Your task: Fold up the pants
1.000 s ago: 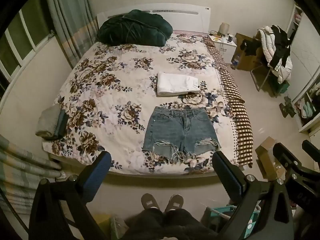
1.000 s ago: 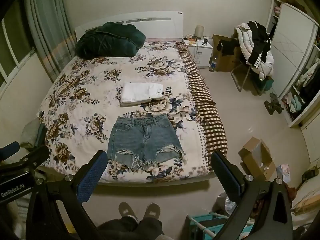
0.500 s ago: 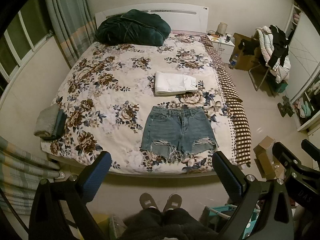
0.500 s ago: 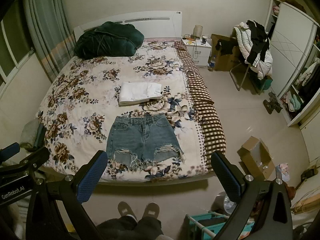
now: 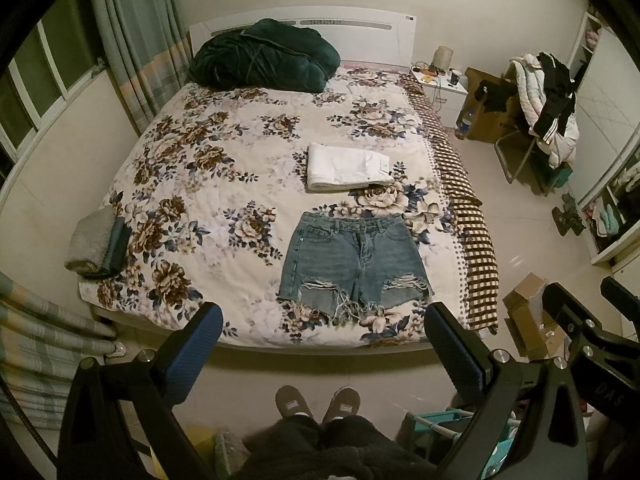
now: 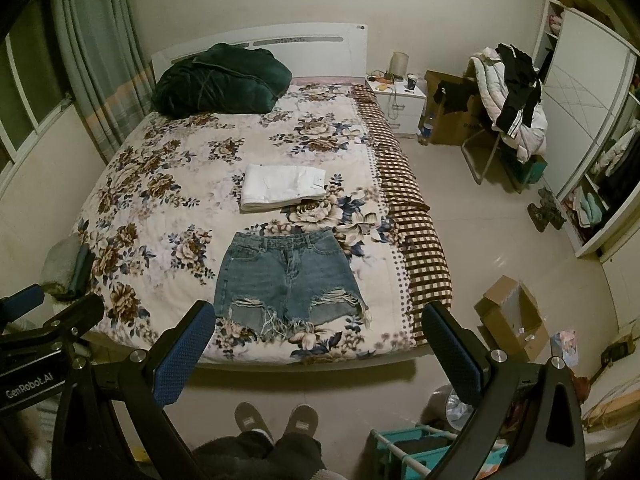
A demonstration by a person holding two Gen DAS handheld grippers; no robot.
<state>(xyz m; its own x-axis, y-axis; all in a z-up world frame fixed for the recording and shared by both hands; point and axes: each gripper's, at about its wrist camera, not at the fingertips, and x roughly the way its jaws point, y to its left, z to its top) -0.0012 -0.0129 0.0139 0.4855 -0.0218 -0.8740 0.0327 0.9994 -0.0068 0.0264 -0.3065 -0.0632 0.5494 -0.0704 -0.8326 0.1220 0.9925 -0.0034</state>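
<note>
Blue denim shorts with frayed hems lie flat near the foot of the floral bed, waistband away from me. They also show in the right wrist view. Folded white pants lie just beyond them, seen too in the right wrist view. My left gripper is open and empty, held well above the floor in front of the bed's foot. My right gripper is open and empty beside it, to the right.
A dark green blanket sits at the headboard. A grey folded cloth lies on the bed's left corner. A cardboard box, a clothes-laden chair, a nightstand and a teal rack stand on the right. My slippered feet are below.
Both grippers have drifted slightly: the bed and shorts appear a little lower and further left in both views. Both stay open and empty. The clothes have not moved.
</note>
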